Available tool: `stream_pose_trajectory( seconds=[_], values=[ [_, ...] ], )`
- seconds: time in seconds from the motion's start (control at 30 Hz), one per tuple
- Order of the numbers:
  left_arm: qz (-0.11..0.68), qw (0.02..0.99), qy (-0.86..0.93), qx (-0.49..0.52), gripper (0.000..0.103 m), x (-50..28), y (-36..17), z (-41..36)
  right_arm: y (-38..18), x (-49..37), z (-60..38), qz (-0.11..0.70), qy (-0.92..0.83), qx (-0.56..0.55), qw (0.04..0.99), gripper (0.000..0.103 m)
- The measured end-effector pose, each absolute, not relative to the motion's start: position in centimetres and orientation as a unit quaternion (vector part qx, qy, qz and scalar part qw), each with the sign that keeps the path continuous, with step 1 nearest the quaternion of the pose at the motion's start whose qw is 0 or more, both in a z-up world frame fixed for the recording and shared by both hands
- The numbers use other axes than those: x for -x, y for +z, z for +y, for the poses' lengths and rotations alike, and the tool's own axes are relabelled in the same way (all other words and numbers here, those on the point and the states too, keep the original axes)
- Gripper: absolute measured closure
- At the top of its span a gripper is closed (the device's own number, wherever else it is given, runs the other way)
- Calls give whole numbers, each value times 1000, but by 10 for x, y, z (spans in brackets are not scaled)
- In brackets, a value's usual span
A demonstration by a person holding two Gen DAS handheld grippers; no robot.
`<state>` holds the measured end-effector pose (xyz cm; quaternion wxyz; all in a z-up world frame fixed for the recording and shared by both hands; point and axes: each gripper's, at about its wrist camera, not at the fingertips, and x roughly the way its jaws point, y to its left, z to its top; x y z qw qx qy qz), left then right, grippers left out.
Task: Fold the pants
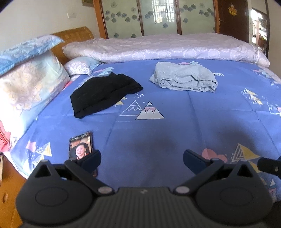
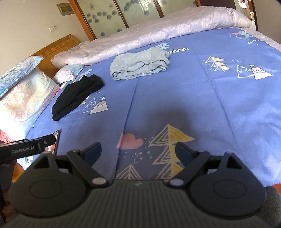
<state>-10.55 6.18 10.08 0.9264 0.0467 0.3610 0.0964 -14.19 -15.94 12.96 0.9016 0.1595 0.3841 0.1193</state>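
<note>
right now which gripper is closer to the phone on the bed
Left. The left gripper has a finger right beside the phone; the right gripper sits further right.

A home bedroom. A bed (image 1: 175, 126) fills the scene, covered by a blue sheet printed with triangles, mountains and clouds. A pale quilt (image 1: 158, 47) lies rolled along the far edge. Pillows (image 1: 29, 84) are stacked at the left against a wooden headboard (image 1: 73, 36). Behind the bed stand wood-framed sliding panels (image 1: 158, 15) of frosted glass with a flower pattern; a dark door (image 1: 233, 17) is at the far right. The wall (image 2: 35, 19) is cream, with a switch plate (image 2: 53, 27). A phone (image 1: 80, 145) with a lit screen lies on the near left of the sheet. Black (image 1: 103, 93) and grey (image 1: 184, 77) folded garments rest farther back.
</note>
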Motion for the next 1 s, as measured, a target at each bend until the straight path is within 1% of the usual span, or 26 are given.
stream_pose_trajectory(
  seconds=[0.67, 1.0],
  values=[
    [379, 921, 82, -29, 0, 102, 95, 63, 124, 141, -158, 391, 112, -164, 899, 10],
    [366, 929, 43, -27, 0, 105, 97, 56, 124, 142, -158, 386, 114, -161, 901, 10]
  ],
)
